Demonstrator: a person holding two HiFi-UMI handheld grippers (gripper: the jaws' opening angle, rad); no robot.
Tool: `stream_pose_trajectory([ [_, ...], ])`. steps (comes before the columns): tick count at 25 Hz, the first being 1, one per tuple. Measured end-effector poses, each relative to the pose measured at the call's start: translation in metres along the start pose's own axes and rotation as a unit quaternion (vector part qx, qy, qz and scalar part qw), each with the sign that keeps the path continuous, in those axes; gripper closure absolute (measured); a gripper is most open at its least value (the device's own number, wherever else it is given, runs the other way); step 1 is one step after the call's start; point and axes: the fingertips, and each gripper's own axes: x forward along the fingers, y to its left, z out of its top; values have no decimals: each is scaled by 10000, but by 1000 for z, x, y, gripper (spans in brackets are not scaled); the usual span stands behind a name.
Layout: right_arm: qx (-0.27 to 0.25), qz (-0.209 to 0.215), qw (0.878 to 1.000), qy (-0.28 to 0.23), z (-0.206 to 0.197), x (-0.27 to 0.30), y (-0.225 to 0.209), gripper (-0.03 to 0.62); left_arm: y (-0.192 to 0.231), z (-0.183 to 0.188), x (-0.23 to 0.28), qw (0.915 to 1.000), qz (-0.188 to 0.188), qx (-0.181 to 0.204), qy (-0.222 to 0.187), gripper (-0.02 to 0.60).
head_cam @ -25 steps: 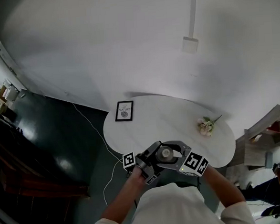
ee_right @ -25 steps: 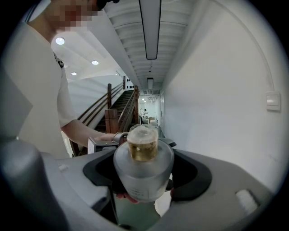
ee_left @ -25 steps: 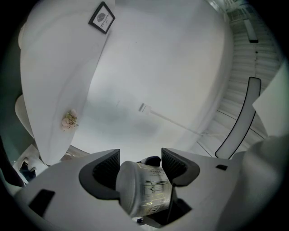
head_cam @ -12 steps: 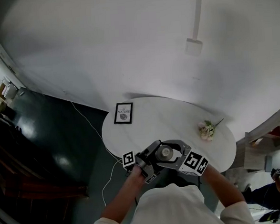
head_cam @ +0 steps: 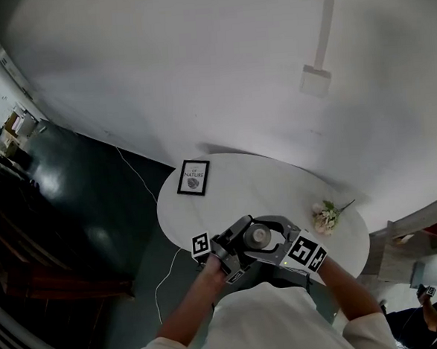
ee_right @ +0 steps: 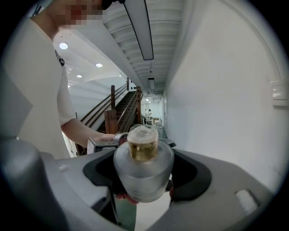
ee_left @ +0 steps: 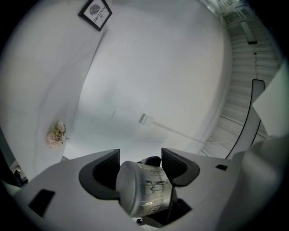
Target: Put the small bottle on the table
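A small frosted glass bottle with a gold cap hangs in front of my chest, above the near edge of the white oval table. Both grippers close on it from opposite sides. In the left gripper view my left gripper is shut on the bottle, whose flat base faces the camera. In the right gripper view my right gripper is shut on the same bottle, its cap pointing away. From above, the left gripper sits left of the bottle and the right gripper right of it.
On the table a black picture frame lies at the far left and a small bunch of pale flowers at the right. A white wall rises behind the table. Dark floor and a cable lie to the left.
Both grippers keep the same hold on the bottle. The table, frame and flowers have shifted slightly in the head view as the camera moved.
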Motion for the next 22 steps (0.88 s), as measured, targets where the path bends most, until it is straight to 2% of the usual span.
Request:
stream_pose_trajectory([
  [12, -54, 360, 9993, -18, -19, -19, -61, 247, 63, 37, 7, 9985, 247, 353, -338, 302],
  [16, -25, 509, 9987, -42, -26, -22, -73, 247, 72, 44, 12, 9978, 113, 575, -322, 302],
  [17, -32, 535, 9985, -47, -27, -22, -75, 247, 78, 47, 6, 9970, 312, 563, -435, 302],
  [18, -39, 561, 9984, -53, -28, -22, -78, 247, 91, 51, -9, 9928, 837, 471, -716, 302],
  [19, -42, 586, 9983, -57, -29, -21, -80, 247, 110, 58, -35, 9780, 1702, 299, -1167, 302],
  [20, -41, 610, 9981, -56, -31, -21, -83, 247, 132, 65, -65, 9485, 2687, 99, -1672, 302],
  [21, -40, 626, 9980, -45, -33, -20, -85, 247, 150, 72, -91, 9144, 3477, -46, -2072, 302],
  [22, -37, 629, 9980, -28, -36, -19, -88, 247, 161, 76, -106, 8916, 3907, -93, -2288, 302],
])
